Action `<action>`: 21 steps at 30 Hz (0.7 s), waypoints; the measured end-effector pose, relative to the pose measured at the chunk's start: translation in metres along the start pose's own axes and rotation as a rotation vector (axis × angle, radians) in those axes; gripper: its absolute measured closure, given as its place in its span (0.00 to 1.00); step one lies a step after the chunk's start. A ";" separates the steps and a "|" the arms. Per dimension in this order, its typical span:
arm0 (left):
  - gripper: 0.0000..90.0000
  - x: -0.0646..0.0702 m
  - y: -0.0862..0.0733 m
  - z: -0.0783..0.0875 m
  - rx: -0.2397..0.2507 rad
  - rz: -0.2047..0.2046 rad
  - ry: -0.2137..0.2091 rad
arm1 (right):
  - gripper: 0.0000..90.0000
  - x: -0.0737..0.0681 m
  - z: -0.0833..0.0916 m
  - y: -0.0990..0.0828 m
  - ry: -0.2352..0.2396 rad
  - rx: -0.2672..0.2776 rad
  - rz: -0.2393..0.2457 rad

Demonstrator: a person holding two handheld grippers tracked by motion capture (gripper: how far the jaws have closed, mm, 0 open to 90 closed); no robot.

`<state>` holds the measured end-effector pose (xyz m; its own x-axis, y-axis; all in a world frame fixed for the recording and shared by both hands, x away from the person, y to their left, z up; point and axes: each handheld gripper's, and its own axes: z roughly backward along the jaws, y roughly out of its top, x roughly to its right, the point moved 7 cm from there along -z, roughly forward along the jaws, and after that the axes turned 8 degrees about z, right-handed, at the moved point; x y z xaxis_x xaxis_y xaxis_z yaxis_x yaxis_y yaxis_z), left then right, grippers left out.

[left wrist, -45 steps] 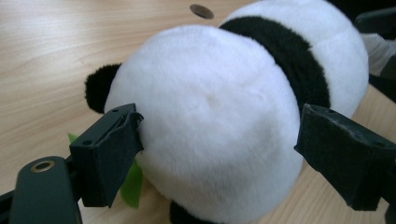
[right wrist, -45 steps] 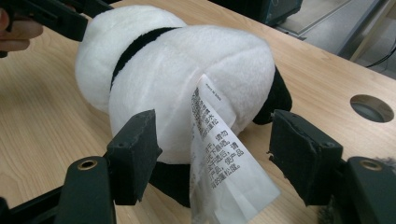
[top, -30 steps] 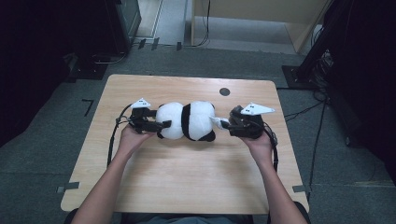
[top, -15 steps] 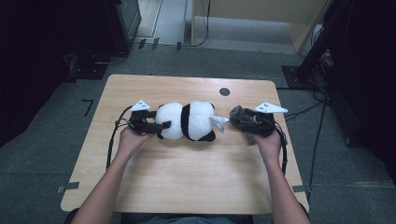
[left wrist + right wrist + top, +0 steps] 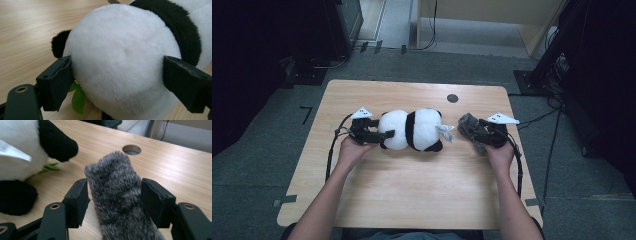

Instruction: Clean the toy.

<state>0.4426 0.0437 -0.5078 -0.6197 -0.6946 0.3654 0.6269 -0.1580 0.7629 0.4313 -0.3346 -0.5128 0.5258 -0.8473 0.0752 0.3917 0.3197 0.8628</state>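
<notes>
My left gripper point(image 5: 379, 135) has its two black jaws set wide around the round white end of the black-and-white plush panda point(image 5: 412, 130), one pad pressed into the fur on each side, so it is clamped on the toy. In the left gripper view the panda point(image 5: 122, 57) bulges between the pads, with a small green fabric leaf point(image 5: 78, 98) poking out beneath it by the left pad.

My right gripper point(image 5: 469, 127) grips a grey furry plush piece point(image 5: 469, 126); its jaws have just been closing, and in the right gripper view both pads sit against the sides of the grey fur point(image 5: 116, 192), which stands up between them and reaches out past the tips.

The panda lies on its side across the middle of the light wooden table point(image 5: 412, 200), its white paper tag point(image 5: 445, 131) pointing right toward the grey piece, just apart from it. A round cable hole point(image 5: 452, 98) sits in the tabletop on the far side, right of the panda.
</notes>
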 end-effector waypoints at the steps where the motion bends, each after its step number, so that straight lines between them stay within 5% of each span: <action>1: 0.13 0.000 0.000 0.000 0.001 0.001 0.000 | 0.44 0.001 -0.001 -0.001 -0.004 0.004 -0.001; 7: 0.13 0.000 0.000 0.000 0.005 0.000 -0.004 | 0.44 0.013 0.004 -0.008 -0.063 0.006 -0.003; 17: 0.13 -0.001 0.000 -0.001 0.011 0.003 -0.007 | 0.52 0.010 -0.007 -0.028 -0.020 -0.058 -0.037; 21: 0.13 -0.001 -0.001 0.000 0.013 0.003 -0.007 | 0.60 0.011 -0.011 -0.033 -0.025 -0.054 -0.084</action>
<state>0.4429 0.0439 -0.5086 -0.6211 -0.6899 0.3719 0.6230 -0.1468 0.7683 0.4322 -0.3496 -0.5461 0.4706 -0.8822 0.0164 0.4741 0.2684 0.8386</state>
